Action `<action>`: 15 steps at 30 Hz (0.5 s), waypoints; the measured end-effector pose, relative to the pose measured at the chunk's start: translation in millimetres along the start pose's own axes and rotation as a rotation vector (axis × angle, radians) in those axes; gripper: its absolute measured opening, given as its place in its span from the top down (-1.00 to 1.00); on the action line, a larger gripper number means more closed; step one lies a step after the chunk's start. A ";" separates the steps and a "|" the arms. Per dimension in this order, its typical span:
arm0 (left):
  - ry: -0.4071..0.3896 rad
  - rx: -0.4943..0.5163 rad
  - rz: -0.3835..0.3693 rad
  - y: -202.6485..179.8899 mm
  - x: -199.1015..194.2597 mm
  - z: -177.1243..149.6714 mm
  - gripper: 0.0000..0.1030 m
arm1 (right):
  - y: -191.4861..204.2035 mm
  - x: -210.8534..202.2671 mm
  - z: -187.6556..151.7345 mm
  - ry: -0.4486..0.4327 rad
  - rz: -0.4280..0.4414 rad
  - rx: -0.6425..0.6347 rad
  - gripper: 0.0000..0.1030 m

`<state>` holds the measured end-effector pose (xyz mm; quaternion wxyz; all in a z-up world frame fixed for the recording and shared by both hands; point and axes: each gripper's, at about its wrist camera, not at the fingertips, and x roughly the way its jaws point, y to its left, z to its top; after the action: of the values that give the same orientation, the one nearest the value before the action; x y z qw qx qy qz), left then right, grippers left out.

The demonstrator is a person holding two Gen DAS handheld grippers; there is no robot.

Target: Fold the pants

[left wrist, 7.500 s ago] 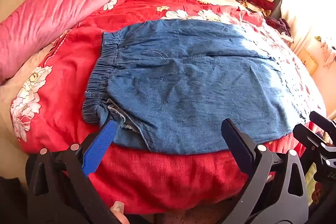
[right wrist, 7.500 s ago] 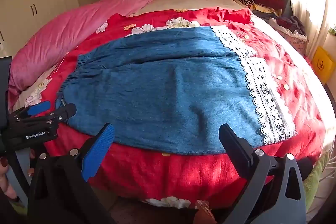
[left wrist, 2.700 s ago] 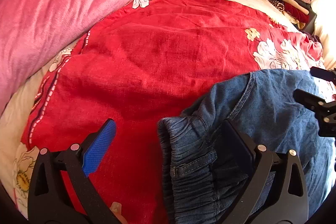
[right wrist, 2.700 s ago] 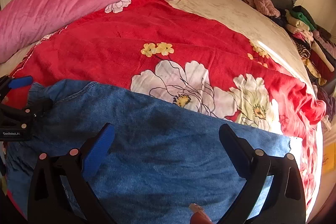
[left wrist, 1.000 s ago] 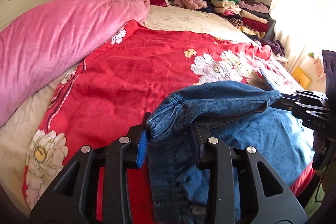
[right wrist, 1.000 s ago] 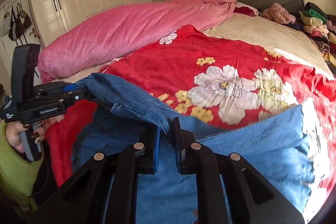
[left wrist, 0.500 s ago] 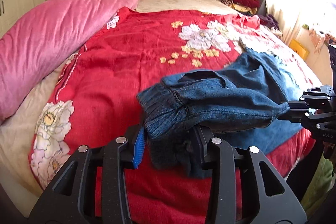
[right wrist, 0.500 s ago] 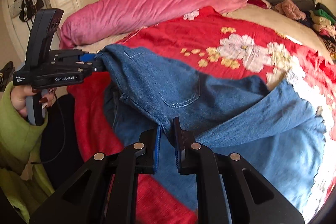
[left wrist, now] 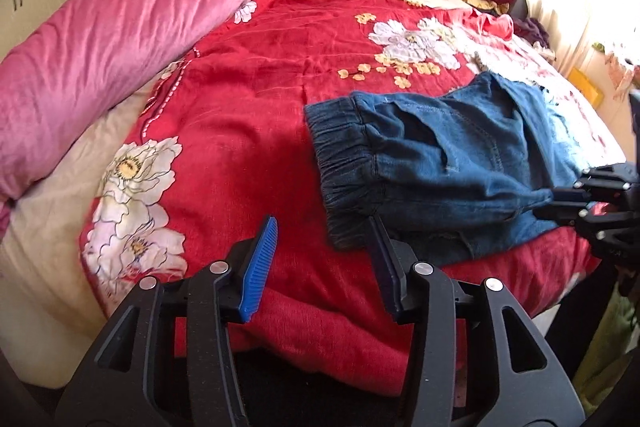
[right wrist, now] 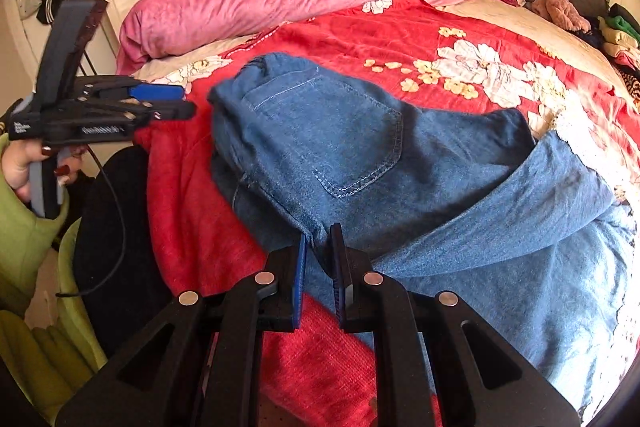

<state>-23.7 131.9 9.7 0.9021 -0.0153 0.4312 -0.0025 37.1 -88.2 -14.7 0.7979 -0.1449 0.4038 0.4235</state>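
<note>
While the right gripper (right wrist: 318, 247) pinched the denim pants (right wrist: 360, 163) on the red bedspread (left wrist: 248, 99), the left gripper (left wrist: 320, 247) stood spread, holding nothing.

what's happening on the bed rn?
A person with two handheld grippers is folding denim pants on a red floral blanket. The right gripper is shut on the pants near their edge. The left gripper is open beside the elastic waistband, holding nothing. The pants lie doubled over, fold unfinished.
</note>
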 end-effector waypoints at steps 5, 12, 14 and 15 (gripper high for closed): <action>-0.071 0.034 -0.036 -18.5 -19.6 18.5 0.35 | 7.6 1.0 -3.7 0.009 0.024 -0.016 0.78; 0.019 0.098 -0.086 -58.1 28.8 26.7 0.35 | 12.2 8.1 -9.8 0.041 0.025 -0.027 0.73; 0.065 0.118 -0.043 -61.3 46.6 17.7 0.35 | 11.2 5.8 -12.1 0.054 0.068 -0.014 0.73; 0.079 0.116 -0.050 -61.0 52.2 12.6 0.35 | 11.0 1.6 -12.4 0.051 0.091 -0.010 0.73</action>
<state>19.4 70.3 -21.2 0.8834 0.0264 0.4652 -0.0505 22.4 -87.8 -22.5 0.7666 -0.1410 0.4281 0.4573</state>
